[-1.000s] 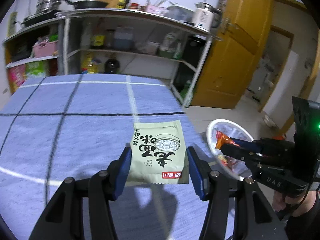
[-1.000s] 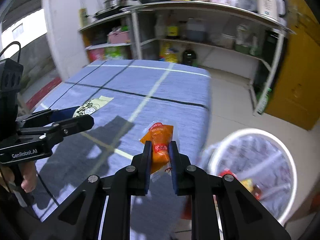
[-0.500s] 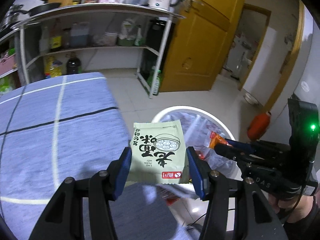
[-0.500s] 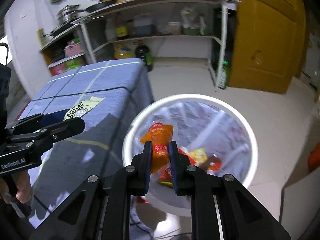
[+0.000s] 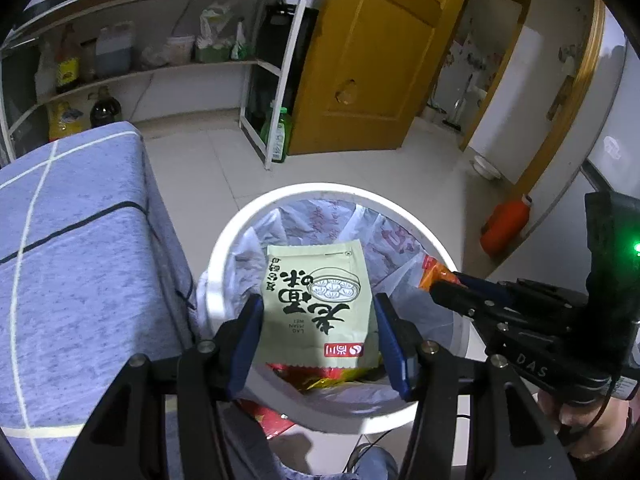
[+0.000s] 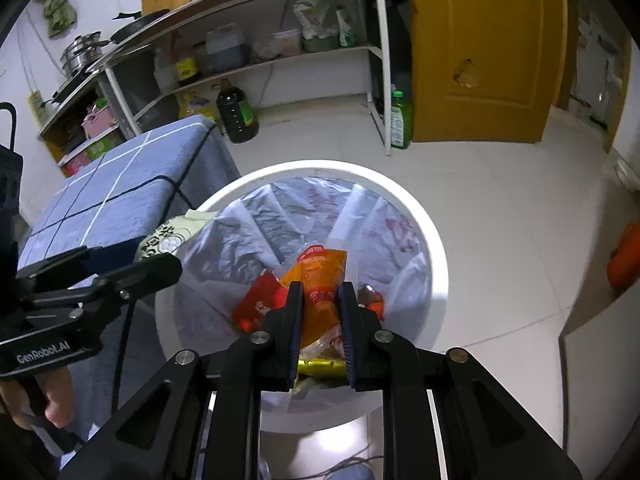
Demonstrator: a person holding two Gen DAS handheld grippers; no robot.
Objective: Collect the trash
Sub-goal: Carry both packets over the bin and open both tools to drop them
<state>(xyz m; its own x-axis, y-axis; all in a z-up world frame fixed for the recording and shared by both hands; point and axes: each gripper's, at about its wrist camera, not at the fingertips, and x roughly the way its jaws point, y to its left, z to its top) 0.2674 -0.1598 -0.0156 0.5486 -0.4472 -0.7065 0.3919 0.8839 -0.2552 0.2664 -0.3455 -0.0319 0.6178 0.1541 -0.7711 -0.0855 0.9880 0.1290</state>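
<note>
**Two wrappers held over the lined bin**

The left tongs (image 5: 318, 330) were seen set fairly wide, with a green dumpling-printed sachet (image 5: 318, 304) spanned edge to edge between the blue pads (image 5: 248, 336). The right tongs (image 6: 319, 322) were closed narrowly on an orange snack wrapper (image 6: 320, 284), which was crumpled and pinched across its middle. Both packets were held above the mouth of the white trash bin (image 6: 428, 240), not yet released into it.

The sachet was judged to be light, thin and flexible; being gripped only by its side edges, it could be expected to bow or slip if the pads were eased unevenly. A hold across its flat faces would be taken as the surer one. The orange wrapper was judged soft, glossy and slippery, and a pinch at its bunched centre was thought sound.

Inside the bin, a translucent plastic liner (image 6: 280, 224) was seen, with red and yellow wrappers (image 6: 260, 304) already lying at the bottom. Just beside the bin stood the desk under a blue checked cloth (image 5: 72, 240). Farther off, a metal shelf rack (image 6: 280, 56) with bottles, a yellow wooden door (image 5: 384, 60) and an orange jug (image 5: 506, 226) on the tiled floor were noted.
</note>
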